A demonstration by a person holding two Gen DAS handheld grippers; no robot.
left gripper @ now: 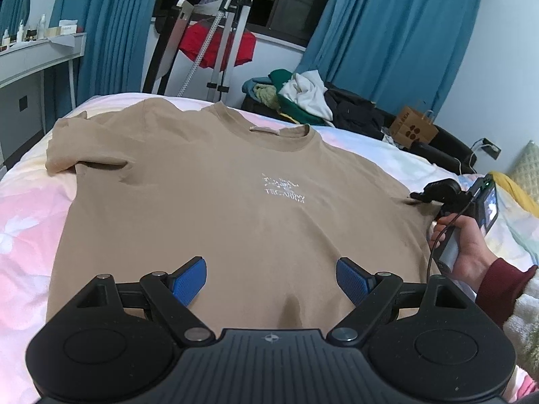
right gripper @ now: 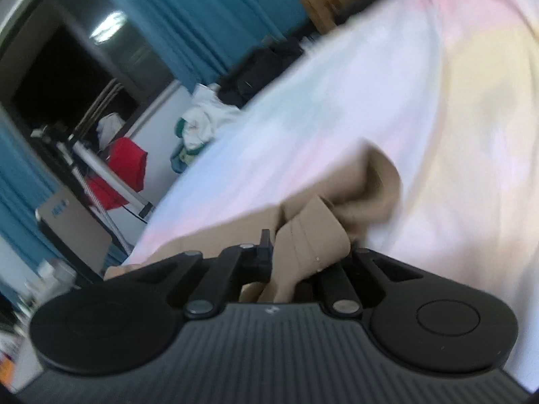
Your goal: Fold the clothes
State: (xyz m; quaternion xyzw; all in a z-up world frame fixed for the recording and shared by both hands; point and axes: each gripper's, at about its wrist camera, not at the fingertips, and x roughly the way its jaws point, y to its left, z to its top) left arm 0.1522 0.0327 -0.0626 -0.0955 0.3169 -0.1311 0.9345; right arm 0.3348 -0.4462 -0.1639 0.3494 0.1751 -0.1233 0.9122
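Tan T-shirt lies spread face up on the bed, straight ahead of the left gripper, with its collar at the far end and its hem nearest the gripper. That gripper hovers over the hem with its blue ribbed pads set wide apart and nothing between them. Soft, matte knit shows shallow creases and a small white print on the chest. The far-left sleeve lies crumpled, and pastel floral bedding stays open to the left of the shirt and beyond the collar.

At the shirt's right edge, the right gripper, held in a hand with a maroon cuff, touches the fabric. Only the right wrist view, blurred, shows the grasp: the right gripper is clamped on a bunched fold of tan sleeve, with bare bedding ahead of it.
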